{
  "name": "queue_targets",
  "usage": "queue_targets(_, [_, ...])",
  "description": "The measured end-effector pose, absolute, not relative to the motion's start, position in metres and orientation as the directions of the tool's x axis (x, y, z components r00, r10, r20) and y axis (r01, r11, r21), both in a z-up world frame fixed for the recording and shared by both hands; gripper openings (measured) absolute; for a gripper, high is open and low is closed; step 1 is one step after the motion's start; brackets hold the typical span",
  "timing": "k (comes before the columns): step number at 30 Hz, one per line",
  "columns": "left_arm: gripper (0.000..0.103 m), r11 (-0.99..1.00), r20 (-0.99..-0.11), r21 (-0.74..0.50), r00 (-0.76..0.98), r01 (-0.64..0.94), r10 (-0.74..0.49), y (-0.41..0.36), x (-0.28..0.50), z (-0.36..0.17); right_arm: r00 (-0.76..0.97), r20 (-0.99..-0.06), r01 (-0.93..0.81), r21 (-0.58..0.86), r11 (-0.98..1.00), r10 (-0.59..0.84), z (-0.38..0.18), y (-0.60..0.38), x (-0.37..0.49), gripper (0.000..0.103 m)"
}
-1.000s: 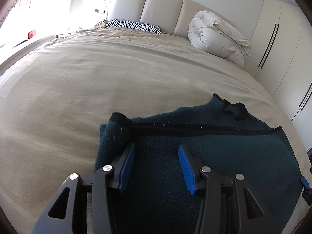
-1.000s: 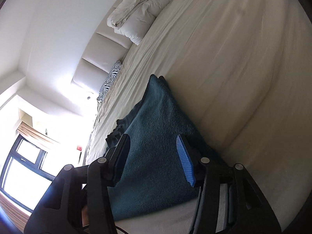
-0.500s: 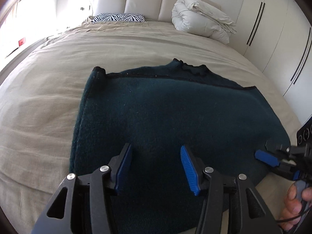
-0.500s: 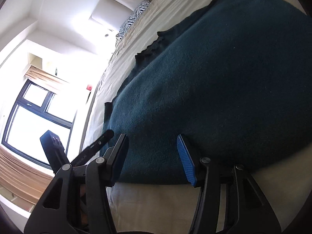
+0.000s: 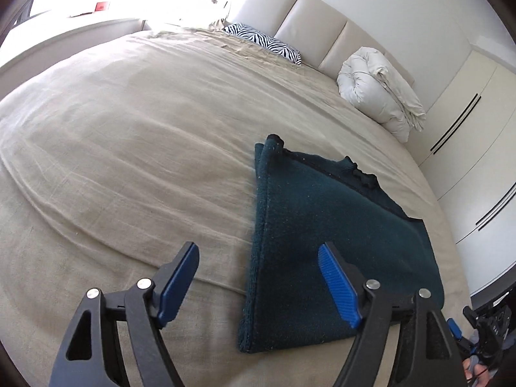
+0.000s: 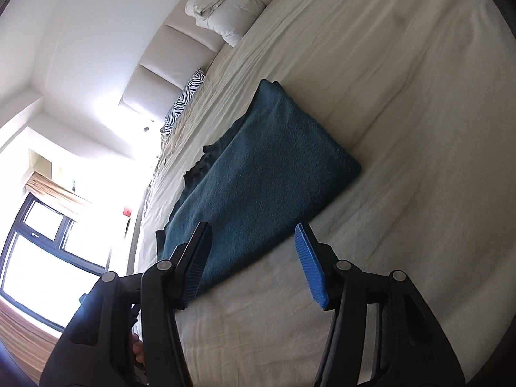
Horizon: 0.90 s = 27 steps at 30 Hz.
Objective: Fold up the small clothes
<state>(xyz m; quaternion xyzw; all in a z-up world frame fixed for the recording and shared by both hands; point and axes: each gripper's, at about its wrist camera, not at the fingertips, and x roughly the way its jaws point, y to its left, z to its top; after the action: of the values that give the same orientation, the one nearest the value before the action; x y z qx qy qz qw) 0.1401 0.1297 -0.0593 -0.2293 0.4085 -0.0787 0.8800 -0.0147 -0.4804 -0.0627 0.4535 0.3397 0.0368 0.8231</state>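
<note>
A dark teal knit sweater (image 5: pixel 325 242) lies folded flat on the beige bed; it also shows in the right wrist view (image 6: pixel 258 174). Its black collar (image 5: pixel 361 174) points toward the headboard. My left gripper (image 5: pixel 258 280) is open and empty, above the sweater's near left edge, with its right finger over the cloth. My right gripper (image 6: pixel 254 264) is open and empty above the sweater's near edge, with its left finger over the cloth. Part of the right gripper shows in the left wrist view at the lower right corner (image 5: pixel 477 322).
The beige bedsheet (image 5: pixel 129 167) spreads wide to the left of the sweater. A rolled white duvet (image 5: pixel 380 90) and a zebra pillow (image 5: pixel 267 42) lie by the padded headboard. White wardrobes (image 5: pixel 477 122) stand right of the bed. A window (image 6: pixel 38 258) is beyond it.
Both grippers have pulled back and up from the sweater. The left view has swung left, so the sweater now sits to its right and looks smaller.
</note>
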Motion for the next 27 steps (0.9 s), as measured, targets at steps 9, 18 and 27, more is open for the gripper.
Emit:
queue_targets(9, [0.076,0.720,-0.644,-0.693,0.485,-0.043,-0.591,0.128,0.179,-0.092,0.658,-0.492,0.007,0.761,0.649,0.570,-0.012,-0.387,0.032,0.053])
queue_targets(18, [0.068,0.627,-0.609,-0.776,0.347,-0.074,-0.713,0.113,0.196,-0.106,0.547,-0.450,-0.040,0.828,0.559,0.706,-0.004,-0.334,0.112,0.053])
queue_targets(27, [0.017,0.570,-0.583,-0.809,0.305,-0.141,-0.753,0.118,0.191,-0.123,0.396,-0.526,-0.025,0.813,0.581,0.753,-0.026,-0.273,0.184,0.053])
